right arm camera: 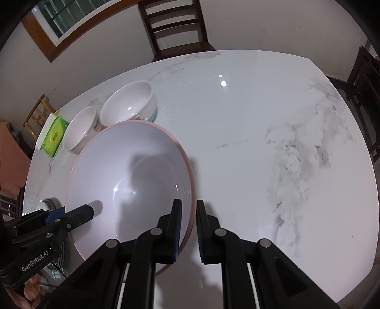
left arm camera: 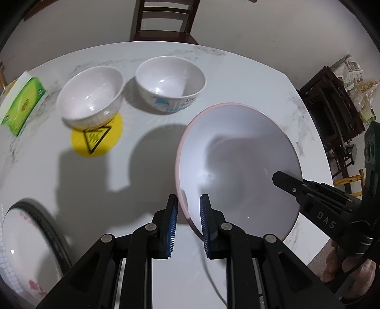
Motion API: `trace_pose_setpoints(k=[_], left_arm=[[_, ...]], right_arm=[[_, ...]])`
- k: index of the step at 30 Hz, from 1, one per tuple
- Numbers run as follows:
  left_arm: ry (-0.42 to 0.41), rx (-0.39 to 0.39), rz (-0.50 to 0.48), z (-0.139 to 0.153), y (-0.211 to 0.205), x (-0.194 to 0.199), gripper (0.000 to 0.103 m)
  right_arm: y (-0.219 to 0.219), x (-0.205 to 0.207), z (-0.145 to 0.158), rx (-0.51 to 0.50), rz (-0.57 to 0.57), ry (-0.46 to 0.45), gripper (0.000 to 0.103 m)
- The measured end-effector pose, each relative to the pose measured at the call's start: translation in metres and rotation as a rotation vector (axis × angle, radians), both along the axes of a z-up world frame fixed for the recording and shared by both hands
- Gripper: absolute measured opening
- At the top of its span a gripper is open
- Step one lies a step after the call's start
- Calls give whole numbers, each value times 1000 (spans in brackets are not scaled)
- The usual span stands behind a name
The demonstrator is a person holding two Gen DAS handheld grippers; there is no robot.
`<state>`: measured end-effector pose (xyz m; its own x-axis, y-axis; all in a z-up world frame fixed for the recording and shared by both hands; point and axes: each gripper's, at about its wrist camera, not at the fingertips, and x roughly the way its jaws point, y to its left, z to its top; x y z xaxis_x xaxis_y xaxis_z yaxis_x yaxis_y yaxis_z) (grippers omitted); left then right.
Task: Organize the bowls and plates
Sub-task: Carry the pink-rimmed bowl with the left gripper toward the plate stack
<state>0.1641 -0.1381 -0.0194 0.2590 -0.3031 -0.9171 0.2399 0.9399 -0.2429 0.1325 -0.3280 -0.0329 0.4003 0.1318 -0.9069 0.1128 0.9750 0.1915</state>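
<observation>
A large white bowl with a pink rim [left arm camera: 237, 166] [right arm camera: 133, 166] hangs tilted above the white marble table [left arm camera: 237, 78], held from both sides. My left gripper [left arm camera: 188, 198] is shut on its near left rim, blue pads on either side of the wall. My right gripper [right arm camera: 188, 203] is shut on the opposite rim. Each wrist view shows the other gripper's finger [left arm camera: 292, 185] [right arm camera: 80, 214] reaching into the bowl. Two small white bowls stand at the back: one [left arm camera: 91, 95] [right arm camera: 80, 128] on a yellow disc [left arm camera: 97, 140], one with blue print [left arm camera: 169, 80] [right arm camera: 128, 107].
A dark-rimmed plate [left arm camera: 21, 237] lies at the table's near left. A green tissue pack [left arm camera: 23, 102] [right arm camera: 53, 137] sits at the left edge. A wooden chair [left arm camera: 163, 21] [right arm camera: 178, 26] stands behind the table, more dark furniture [left arm camera: 332, 107] to the right. A hand [left arm camera: 351, 268] holds the right gripper.
</observation>
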Motion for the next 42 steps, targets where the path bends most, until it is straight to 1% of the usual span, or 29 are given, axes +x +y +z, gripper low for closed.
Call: trace_pose_setpoints(k=[7, 11, 17, 27, 33, 42], left_arm=[[-7, 4, 22, 12, 26, -24, 16], [3, 6, 30, 13, 38, -41, 16], [13, 5, 48, 14, 60, -67, 16], [17, 15, 70, 4, 85, -95, 16], [34, 16, 88, -9, 98, -104, 16], [35, 16, 94, -19, 109, -108, 16]], right_arm=[[30, -21, 9, 4, 27, 5, 12], [44, -35, 14, 5, 42, 9, 12], [64, -59, 14, 7, 62, 15, 12], [92, -88, 0, 24, 74, 37, 13], [102, -97, -7, 34, 73, 48, 13], [115, -104, -16, 41, 59, 55, 14]])
